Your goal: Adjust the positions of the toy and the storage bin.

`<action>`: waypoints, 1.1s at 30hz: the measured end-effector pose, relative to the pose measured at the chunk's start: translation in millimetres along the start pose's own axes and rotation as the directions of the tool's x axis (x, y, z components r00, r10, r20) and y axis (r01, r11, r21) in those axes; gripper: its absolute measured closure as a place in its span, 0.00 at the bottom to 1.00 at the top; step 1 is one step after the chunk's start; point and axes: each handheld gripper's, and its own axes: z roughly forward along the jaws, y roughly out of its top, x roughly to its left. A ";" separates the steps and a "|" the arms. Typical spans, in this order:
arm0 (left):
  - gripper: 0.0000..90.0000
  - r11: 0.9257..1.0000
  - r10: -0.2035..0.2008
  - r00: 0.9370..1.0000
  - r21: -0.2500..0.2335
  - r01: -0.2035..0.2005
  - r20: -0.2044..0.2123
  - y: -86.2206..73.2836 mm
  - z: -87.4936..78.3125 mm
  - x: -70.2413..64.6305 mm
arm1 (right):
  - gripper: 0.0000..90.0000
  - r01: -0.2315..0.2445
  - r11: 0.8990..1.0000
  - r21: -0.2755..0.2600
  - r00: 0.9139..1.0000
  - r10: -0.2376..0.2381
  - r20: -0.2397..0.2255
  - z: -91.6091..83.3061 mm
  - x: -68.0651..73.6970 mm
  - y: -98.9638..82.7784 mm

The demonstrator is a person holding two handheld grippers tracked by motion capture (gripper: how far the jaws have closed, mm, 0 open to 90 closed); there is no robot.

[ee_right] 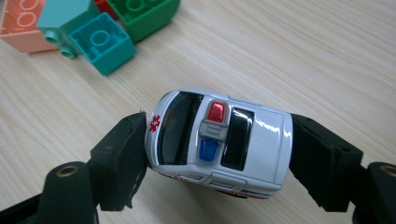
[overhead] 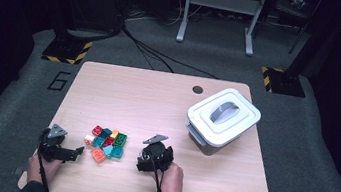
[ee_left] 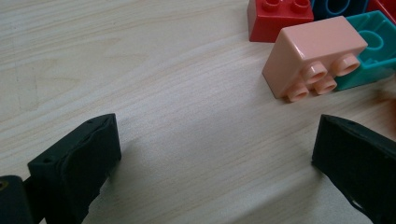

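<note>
Gripping a white toy ambulance [ee_right: 219, 142] end to end, the right gripper [ee_right: 217, 154] has its two black jaws pressed on the car's nose and tail, partly open to the car's length. The car carries a red and blue light bar on its roof and a red star mark on the bonnet, and it sits just off the wooden table [overhead: 148, 93], immediately right of the brick pile [overhead: 106, 143].

Brick pile: small plastic building bricks, red, green, teal, orange and pink, heaped together near the table's front edge, between the two grippers. In the right gripper view a teal brick [ee_right: 100, 42], a green brick [ee_right: 144, 14] and a salmon brick [ee_right: 23, 25] lie beyond the car.

Left gripper [overhead: 63, 151]: resting just left of the brick pile, jaws wide apart with only bare tabletop between them. In its own view a pink brick [ee_left: 315, 53] lies on its side ahead of the jaws, touching a teal one, with a red brick [ee_left: 278, 16] behind it.

White lidded box [overhead: 223, 118]: grey handle on top, well apart from the brick pile, toward the table's far right corner.
</note>
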 end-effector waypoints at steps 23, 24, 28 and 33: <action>0.01 1.000 0.003 1.000 0.002 -0.003 -0.001 0.3 0.1 0.0 | 0.26 0.139 0.985 0.101 0.987 -0.131 -0.090 46.9 53.7 22.0; 0.01 1.000 0.005 1.000 0.002 -0.005 -0.001 0.4 0.0 0.2 | 0.26 0.140 0.985 0.101 0.987 -0.131 -0.090 47.0 53.9 21.7; 0.01 1.000 0.005 1.000 0.002 -0.005 0.000 0.4 0.1 0.2 | 0.13 0.141 0.983 0.116 0.986 -0.130 -0.102 46.1 54.1 21.1; 0.01 1.000 0.004 1.000 0.000 -0.004 0.000 0.3 0.2 0.1 | 0.00 0.127 0.987 0.102 0.984 -0.113 -0.135 37.2 48.8 20.1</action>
